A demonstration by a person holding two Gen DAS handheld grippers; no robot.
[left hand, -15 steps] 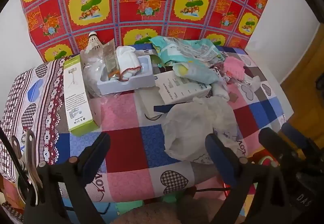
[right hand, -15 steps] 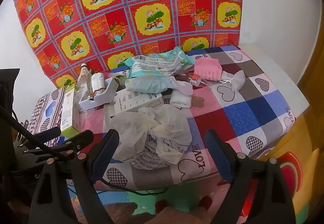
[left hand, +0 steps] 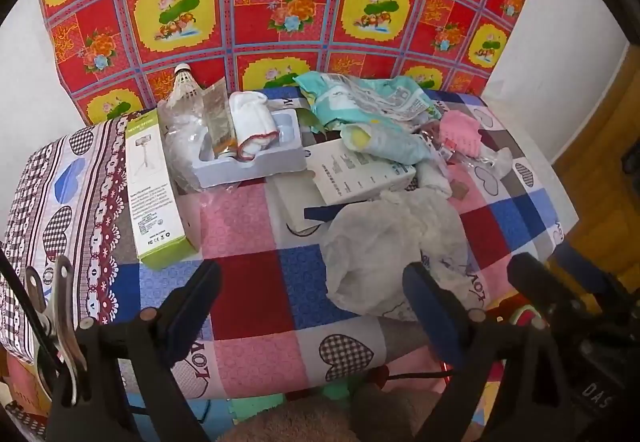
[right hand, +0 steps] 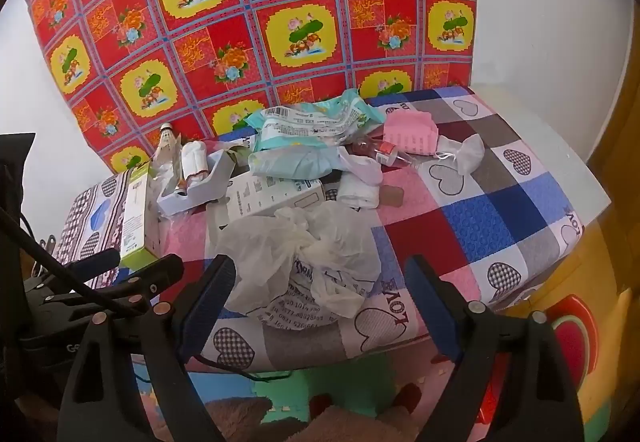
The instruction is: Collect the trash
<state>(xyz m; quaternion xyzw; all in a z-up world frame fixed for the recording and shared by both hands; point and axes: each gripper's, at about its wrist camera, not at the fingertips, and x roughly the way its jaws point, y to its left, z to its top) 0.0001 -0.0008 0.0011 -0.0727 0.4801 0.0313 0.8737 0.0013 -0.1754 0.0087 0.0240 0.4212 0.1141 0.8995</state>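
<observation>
White plastic bag (right hand: 296,262) lies beyond the right gripper's (right hand: 320,306) spread jaws.

A table (right hand: 592,198) with a pale top is covered by a patchwork cloth (left hand: 248,282) of pink, red, blue and grey squares printed with hearts. Behind it, a red and yellow floral sheet (right hand: 256,22) is seen against a white wall (right hand: 540,2). Wooden panelling (left hand: 600,178) is visible at the right edge. Below the table, a floor (right hand: 340,374) laid with coloured foam mats is shown. The scene is evenly lit by soft daylight.
</observation>
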